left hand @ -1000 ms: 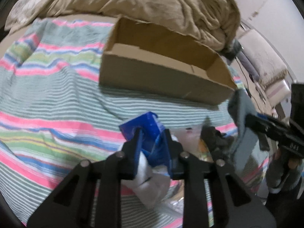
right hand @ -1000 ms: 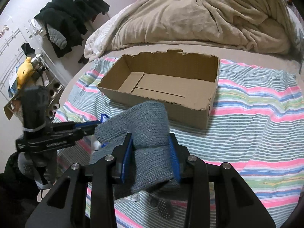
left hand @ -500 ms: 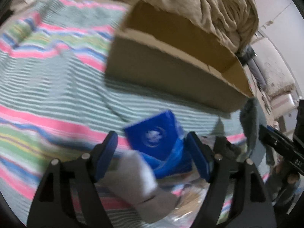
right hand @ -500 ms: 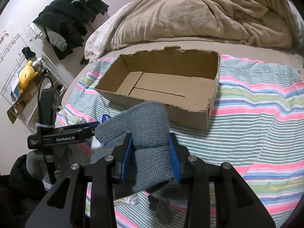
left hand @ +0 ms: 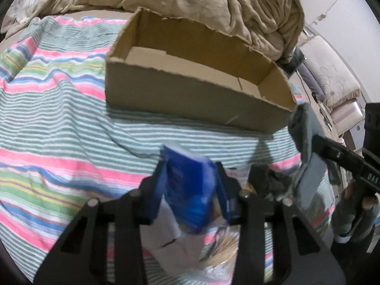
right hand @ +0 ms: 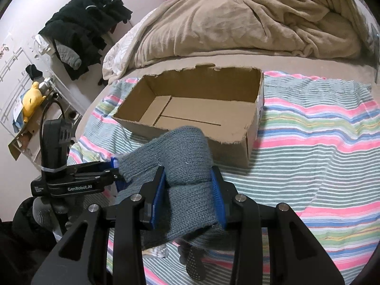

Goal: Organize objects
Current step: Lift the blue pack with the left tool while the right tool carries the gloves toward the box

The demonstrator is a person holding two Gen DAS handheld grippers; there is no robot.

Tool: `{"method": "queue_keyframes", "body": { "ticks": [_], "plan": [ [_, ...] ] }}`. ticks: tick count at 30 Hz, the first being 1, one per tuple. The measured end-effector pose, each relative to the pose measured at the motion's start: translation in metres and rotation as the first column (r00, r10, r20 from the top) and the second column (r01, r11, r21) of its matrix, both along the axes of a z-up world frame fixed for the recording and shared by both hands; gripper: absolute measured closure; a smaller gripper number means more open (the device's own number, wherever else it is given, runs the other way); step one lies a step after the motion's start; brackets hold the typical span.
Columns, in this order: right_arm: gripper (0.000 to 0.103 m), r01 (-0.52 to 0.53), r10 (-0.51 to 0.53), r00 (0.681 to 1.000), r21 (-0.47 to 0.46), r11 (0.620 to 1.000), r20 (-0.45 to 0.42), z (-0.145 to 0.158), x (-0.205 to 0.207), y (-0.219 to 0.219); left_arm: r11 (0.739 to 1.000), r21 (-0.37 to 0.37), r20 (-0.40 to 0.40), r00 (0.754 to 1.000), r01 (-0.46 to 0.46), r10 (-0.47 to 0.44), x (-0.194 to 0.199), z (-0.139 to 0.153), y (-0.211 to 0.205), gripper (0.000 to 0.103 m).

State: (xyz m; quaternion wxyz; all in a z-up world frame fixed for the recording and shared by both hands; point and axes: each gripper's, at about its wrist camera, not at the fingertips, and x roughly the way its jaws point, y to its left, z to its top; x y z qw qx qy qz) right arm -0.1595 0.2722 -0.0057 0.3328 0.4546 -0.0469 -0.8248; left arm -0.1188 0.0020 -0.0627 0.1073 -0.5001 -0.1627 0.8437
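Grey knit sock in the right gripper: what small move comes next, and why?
Probably carry the grey knit sock forward over the cardboard box and release. The right gripper is shut on it, still short of the near wall, and the box's floor looks bare.

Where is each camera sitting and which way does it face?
Left wrist: behind the left gripper, facing the box and blanket; its fingers clamp a blue packet.
Right wrist: behind the right gripper, facing the box; its fingers clamp a sock.
Shared: box, blanket, striped sheet, each other's gripper.
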Motion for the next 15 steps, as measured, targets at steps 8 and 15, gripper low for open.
{"method": "queue_keyframes", "body": {
  "ticks": [8,15],
  "plan": [
    [0.064,0.028,-0.029,0.999,-0.006,1.0,-0.036,0.014,-0.001,0.008,0.999,-0.028,-0.062,0.997,0.037,-0.039,0.005,0.018,0.005,0.079],
    [0.064,0.042,-0.043,0.998,-0.006,0.999,-0.055,0.023,-0.005,0.009,0.998,-0.037,-0.075,0.996,0.044,-0.046,0.004,0.013,0.003,0.089]
  ]
}}
